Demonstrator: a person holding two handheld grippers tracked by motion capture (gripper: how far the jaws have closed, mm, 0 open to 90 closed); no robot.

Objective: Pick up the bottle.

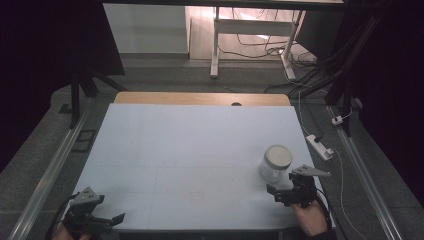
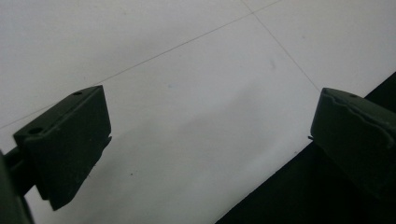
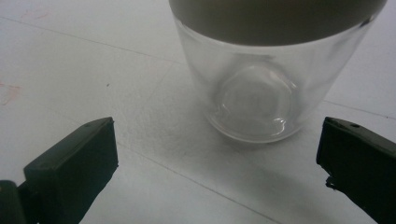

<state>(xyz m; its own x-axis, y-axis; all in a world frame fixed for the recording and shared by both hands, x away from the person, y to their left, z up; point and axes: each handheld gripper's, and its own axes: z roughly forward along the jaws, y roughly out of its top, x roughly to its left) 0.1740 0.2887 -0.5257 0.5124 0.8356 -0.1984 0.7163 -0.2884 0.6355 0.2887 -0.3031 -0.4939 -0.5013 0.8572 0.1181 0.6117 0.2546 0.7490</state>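
A clear glass jar (image 1: pixel 274 163) with a pale grey lid stands upright at the right front of the white table (image 1: pixel 190 145). My right gripper (image 1: pixel 281 186) sits just in front of the jar, open, jaws toward it. In the right gripper view the jar (image 3: pixel 261 93) stands just ahead of my right gripper (image 3: pixel 217 158), between the lines of the two spread jaws but beyond their tips, untouched. My left gripper (image 1: pixel 112 220) rests at the front left corner, open. In the left gripper view my left gripper (image 2: pixel 210 135) hangs over bare table (image 2: pixel 187 70) by its front edge, holding nothing.
A wooden strip (image 1: pixel 200 98) runs along the table's far edge. A white power strip (image 1: pixel 320 146) and cables lie on the floor to the right. Metal rails (image 1: pixel 55 165) flank both sides. A white desk frame (image 1: pixel 250 30) stands behind. A faint red mark (image 1: pixel 197 194) is on the tabletop.
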